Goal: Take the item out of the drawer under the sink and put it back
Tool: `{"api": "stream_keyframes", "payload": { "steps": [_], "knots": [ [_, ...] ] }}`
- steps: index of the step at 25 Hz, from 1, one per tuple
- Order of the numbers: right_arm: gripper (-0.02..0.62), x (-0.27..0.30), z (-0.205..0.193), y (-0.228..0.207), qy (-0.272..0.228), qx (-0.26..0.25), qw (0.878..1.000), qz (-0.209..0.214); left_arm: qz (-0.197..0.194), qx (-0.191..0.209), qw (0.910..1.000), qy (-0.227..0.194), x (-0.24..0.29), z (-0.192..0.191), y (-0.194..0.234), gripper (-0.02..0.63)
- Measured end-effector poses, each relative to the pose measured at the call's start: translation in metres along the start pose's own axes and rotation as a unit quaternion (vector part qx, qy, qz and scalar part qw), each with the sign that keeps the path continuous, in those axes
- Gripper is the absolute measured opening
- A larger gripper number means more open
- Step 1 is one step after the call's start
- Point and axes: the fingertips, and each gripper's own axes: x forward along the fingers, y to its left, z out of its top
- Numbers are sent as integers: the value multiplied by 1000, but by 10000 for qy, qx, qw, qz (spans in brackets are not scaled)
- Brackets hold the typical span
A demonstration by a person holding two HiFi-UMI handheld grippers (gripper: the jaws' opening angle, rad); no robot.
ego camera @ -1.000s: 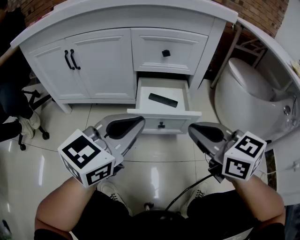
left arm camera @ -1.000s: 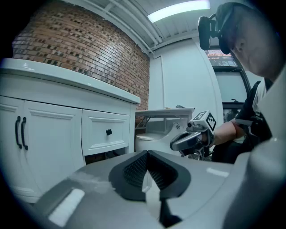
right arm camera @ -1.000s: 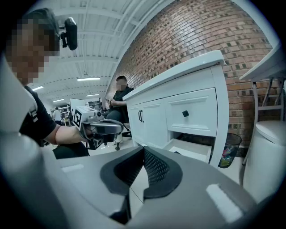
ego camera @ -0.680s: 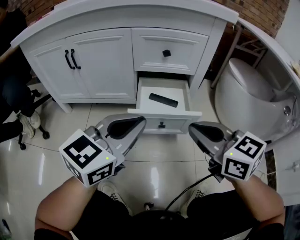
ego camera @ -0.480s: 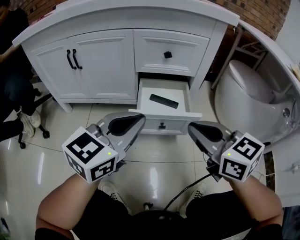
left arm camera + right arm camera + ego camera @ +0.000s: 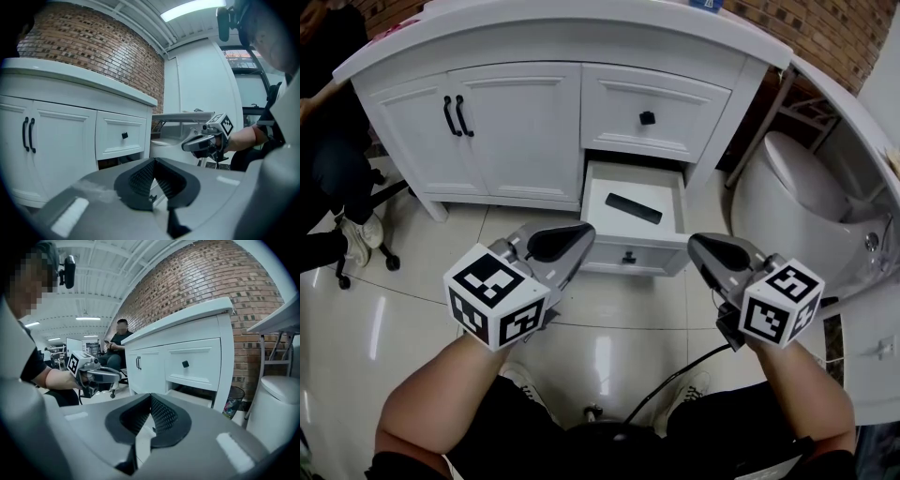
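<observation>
A white bathroom vanity cabinet with two doors and black handles stands on a glossy pale tiled floor, and its lower white drawer is pulled out beneath a closed upper drawer with a black square knob. The flat black rectangular item lies slanted on the bottom of the open drawer, touched by neither tool. The left gripper is held just in front of the drawer's left front corner, its jaws pressed together tip to tip with nothing between them. The right gripper is held beside the drawer's right front corner, its jaws likewise closed and empty. Both point toward the cabinet. A white toilet stands to the cabinet's right, and a seated person in dark clothes is at the far left
</observation>
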Motion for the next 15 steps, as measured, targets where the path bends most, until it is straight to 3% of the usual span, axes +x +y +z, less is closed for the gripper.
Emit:
{"api": "stream_keyframes", "payload": {
  "steps": [5,15],
  "knots": [
    [6,18,-9,-15,438,-298,9986,-13,35,-60,10000,68,7,-6,7,6],
    [31,80,-23,-23,1313,-1060,9837,624,88,-120,9995,280,20,-21,25,6]
  ]
}}
